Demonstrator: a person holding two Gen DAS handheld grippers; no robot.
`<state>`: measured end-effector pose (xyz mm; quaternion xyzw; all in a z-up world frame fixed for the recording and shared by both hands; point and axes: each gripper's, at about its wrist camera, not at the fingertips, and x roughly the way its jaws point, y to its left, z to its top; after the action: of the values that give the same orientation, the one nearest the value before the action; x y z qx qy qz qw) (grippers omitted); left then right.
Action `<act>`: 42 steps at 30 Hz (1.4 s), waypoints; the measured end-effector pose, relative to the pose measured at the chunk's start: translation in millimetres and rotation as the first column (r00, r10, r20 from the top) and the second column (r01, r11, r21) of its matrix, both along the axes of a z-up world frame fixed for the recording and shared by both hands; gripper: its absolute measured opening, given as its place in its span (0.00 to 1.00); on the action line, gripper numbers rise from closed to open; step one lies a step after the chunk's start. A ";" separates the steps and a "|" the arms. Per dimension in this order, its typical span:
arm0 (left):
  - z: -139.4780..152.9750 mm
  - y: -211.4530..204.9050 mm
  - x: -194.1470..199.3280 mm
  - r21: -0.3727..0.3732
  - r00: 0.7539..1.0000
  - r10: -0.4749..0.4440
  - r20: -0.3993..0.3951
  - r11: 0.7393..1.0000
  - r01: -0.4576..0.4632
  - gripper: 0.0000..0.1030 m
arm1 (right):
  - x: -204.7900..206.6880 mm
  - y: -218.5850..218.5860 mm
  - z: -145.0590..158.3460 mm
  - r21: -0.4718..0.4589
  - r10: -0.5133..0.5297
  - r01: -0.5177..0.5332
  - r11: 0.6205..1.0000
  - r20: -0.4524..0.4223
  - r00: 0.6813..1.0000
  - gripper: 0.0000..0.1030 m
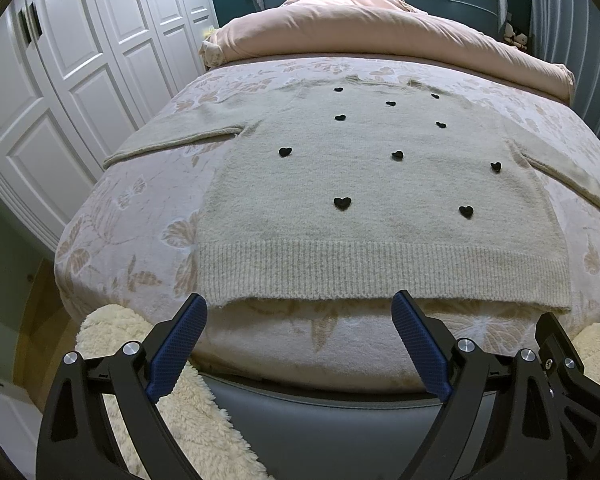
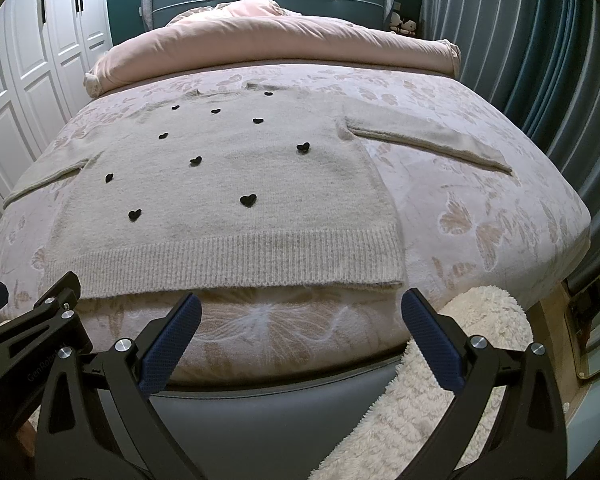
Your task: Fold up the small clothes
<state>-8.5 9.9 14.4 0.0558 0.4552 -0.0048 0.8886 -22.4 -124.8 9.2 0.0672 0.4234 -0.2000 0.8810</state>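
Cream sweater [image 1: 364, 184] with little black hearts, spread flat on the floral bedspread [image 1: 132, 216], hem at 6 o'clock, collar at 12, sleeves out toward 9 and 3. Left gripper [image 1: 300, 312] spread wide, nothing in it, hovering just short of the hem. Right gripper [image 2: 302, 312] same deal: wide apart, empty.

Left tongs [image 1: 299, 306] gape wide, holding nothing; right tongs [image 2: 301, 306] likewise spread, level alongside.

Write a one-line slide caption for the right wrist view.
Open right gripper poised at the foot of the bed, facing a cream sweater with black hearts laid flat, sleeves spread.
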 end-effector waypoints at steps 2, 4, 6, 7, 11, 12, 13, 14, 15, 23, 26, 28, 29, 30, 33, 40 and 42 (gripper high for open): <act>0.5 0.9 -0.4 0.001 1.000 0.000 0.001 1.000 0.000 0.87 | 0.5 -0.1 -0.5 0.000 0.000 0.000 1.000 0.000 1.000 0.95; 0.1 0.1 -0.2 0.001 1.000 0.000 0.000 1.000 0.000 0.87 | 0.7 -0.1 -0.7 0.001 0.000 0.000 1.000 -0.001 1.000 0.95; -0.4 -1.0 -0.1 0.002 1.000 0.000 0.001 1.000 0.000 0.87 | 1.0 0.0 -1.0 0.000 0.000 0.000 1.000 -0.001 1.000 0.95; -0.3 -0.8 -0.1 0.003 1.000 0.000 0.000 1.000 0.000 0.87 | 1.2 0.0 -1.2 0.000 0.000 0.000 1.000 -0.002 1.000 0.95; 0.4 2.5 -1.8 0.005 1.000 0.000 -0.003 1.000 0.000 0.87 | -0.7 -0.8 -0.3 0.004 -0.002 0.002 1.000 -0.006 1.000 0.95; -0.3 2.4 -1.8 0.004 1.000 0.000 -0.003 1.000 0.000 0.87 | -0.7 -0.7 0.2 0.005 -0.002 0.002 1.000 -0.007 1.000 0.95; -0.1 3.1 -2.0 0.005 1.000 0.000 -0.003 1.000 0.000 0.87 | -3.9 -2.1 -4.2 0.005 -0.003 0.003 1.000 -0.007 1.000 0.95; -1.1 3.3 -2.0 0.006 1.000 -0.001 -0.004 1.000 0.001 0.87 | -4.3 -2.5 -4.7 0.006 -0.003 0.003 1.000 -0.008 1.000 0.95; -2.3 2.5 -1.8 0.008 1.000 -0.001 -0.005 1.000 0.001 0.87 | -3.6 -2.9 -5.2 0.008 -0.003 0.003 1.000 -0.009 1.000 0.95; -4.3 2.3 -1.7 0.009 1.000 0.000 -0.007 1.000 0.000 0.87 | -2.0 -3.2 -6.6 0.011 -0.004 0.004 1.000 -0.014 1.000 0.95; -4.2 1.9 -1.7 0.009 1.000 0.001 -0.007 1.000 -0.001 0.87 | -1.8 -3.1 -6.5 0.010 -0.004 0.004 1.000 -0.014 1.000 0.95; -4.2 1.9 -1.5 0.010 1.000 0.000 -0.007 1.000 0.000 0.87 | -2.0 -3.2 -6.8 0.011 -0.003 0.003 1.000 -0.014 1.000 0.95; -4.4 2.6 -1.6 0.010 1.000 0.000 -0.007 1.000 0.000 0.87 | -1.5 -2.9 -6.6 0.012 -0.003 0.003 1.000 -0.015 1.000 0.95; -5.3 4.1 -1.6 0.010 1.000 0.000 -0.010 1.000 0.000 0.87 | -2.0 -3.0 -7.6 0.013 -0.001 0.001 1.000 -0.016 1.000 0.95; -13.6 6.4 4.3 -0.005 0.999 0.004 -0.038 1.000 -0.004 0.89 | 6.3 -6.6 -13.3 0.040 0.025 -0.023 0.999 -0.034 0.999 0.95; -30.5 26.7 30.6 -0.163 0.993 -0.017 -0.118 0.987 -0.003 0.89 | 27.6 -82.0 -38.1 0.165 -0.045 0.054 0.985 -0.056 0.997 0.95; -32.3 29.4 37.1 -0.160 0.994 -0.003 -0.108 0.987 -0.015 0.89 | 37.8 -132.1 -42.5 0.215 -0.117 0.124 0.969 -0.047 0.992 0.95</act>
<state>28.6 39.2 -17.9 -0.0178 0.5007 -0.0417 0.8644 15.4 -256.9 -33.3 0.1855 0.4527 -0.2067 0.8473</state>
